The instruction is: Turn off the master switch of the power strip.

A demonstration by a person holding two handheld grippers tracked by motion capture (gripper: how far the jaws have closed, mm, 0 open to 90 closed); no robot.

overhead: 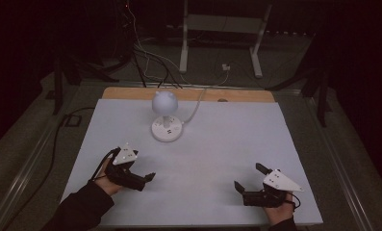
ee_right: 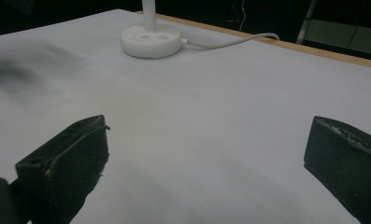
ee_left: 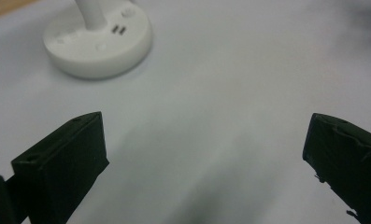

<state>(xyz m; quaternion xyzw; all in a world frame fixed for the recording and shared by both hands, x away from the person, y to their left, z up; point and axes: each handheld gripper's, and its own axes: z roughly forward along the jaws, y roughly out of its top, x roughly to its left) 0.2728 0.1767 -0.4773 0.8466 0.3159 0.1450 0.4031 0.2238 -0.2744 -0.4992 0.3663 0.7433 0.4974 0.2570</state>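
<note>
A small white desk lamp with a round head and a round base stands at the back middle of the white table; its base also shows far off in the right gripper view. My left gripper rests low near the front left, open, nothing between its jaws. My right gripper sits near the front right, open and empty. Both are well short of the lamp.
A white cable runs from the lamp base over the table's wooden back edge to the floor. Black cables and a white stand's legs lie behind the table. Dark floor surrounds it.
</note>
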